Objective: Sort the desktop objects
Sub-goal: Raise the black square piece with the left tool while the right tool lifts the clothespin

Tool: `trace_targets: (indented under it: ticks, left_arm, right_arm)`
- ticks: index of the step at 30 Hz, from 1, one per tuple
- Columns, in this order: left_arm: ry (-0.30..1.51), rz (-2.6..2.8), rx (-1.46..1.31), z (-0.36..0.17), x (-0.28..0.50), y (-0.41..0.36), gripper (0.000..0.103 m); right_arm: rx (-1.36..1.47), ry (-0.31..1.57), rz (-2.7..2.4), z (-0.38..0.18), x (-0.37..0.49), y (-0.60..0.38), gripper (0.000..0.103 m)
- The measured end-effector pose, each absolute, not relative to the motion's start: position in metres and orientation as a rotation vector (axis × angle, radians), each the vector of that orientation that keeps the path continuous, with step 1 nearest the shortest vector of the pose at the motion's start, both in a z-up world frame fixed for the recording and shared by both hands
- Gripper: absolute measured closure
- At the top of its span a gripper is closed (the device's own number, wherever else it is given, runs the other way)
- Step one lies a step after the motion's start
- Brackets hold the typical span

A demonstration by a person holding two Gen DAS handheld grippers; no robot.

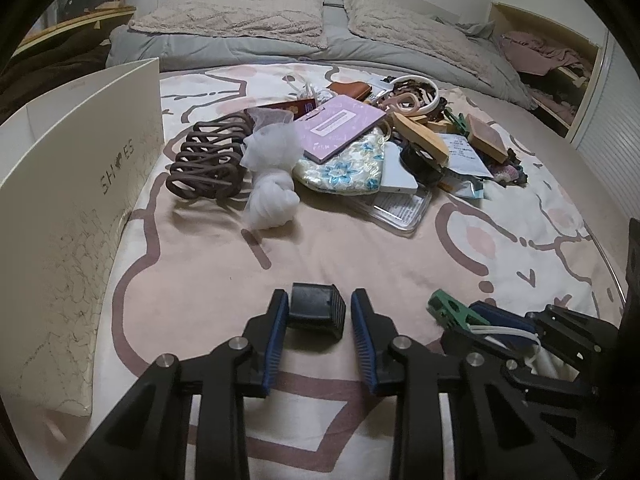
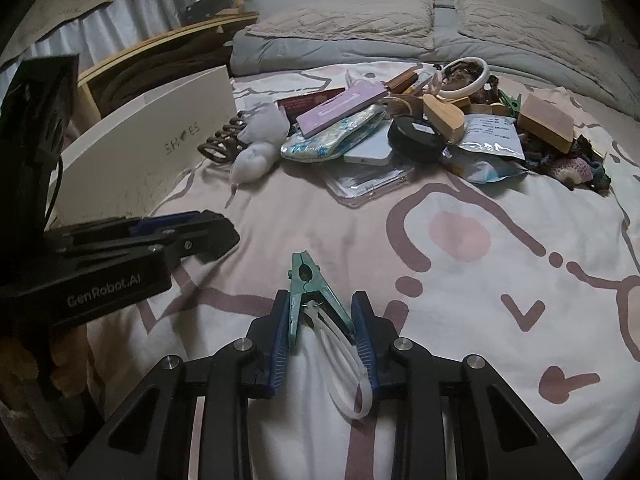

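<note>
Your left gripper's (image 1: 319, 310) arms run off the bottom edge of its own view, and from the right wrist you see only its side, cropped at the left edge. The clear case (image 1: 396, 208) is half buried under the white phone (image 1: 398, 178) and floral pouch (image 1: 344, 168). Print on the silver packet (image 2: 490, 136) is too small to read. The dark red booklet (image 2: 308, 102) shows only a strip beneath the lilac notebook (image 2: 340, 110). The shoe box's (image 1: 76, 184) inside is hidden from both cameras.
</note>
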State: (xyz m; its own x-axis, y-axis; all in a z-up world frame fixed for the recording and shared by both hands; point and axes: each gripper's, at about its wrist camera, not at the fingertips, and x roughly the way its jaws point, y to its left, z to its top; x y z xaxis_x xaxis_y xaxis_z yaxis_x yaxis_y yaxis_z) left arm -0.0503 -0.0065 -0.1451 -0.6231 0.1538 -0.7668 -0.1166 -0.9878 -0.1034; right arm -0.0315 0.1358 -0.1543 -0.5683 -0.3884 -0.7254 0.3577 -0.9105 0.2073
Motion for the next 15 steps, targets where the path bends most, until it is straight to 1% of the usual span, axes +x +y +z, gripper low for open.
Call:
trace_targets:
  ticks: [4, 15]
  left_arm:
    - [-0.072, 2.704, -1.269, -0.1426, -0.0486, -0.0082, 0.079]
    - [-0.066, 2.702, -1.247, -0.1395, -0.0464, -0.0065, 0.079]
  right_arm:
    - [1.15, -0.077, -2.47, -0.1524, -0.0325, 0.139, 0.072]
    - [1.143, -0.102, -2.481, -0.1517, -0.0329, 0.1428, 0.072]
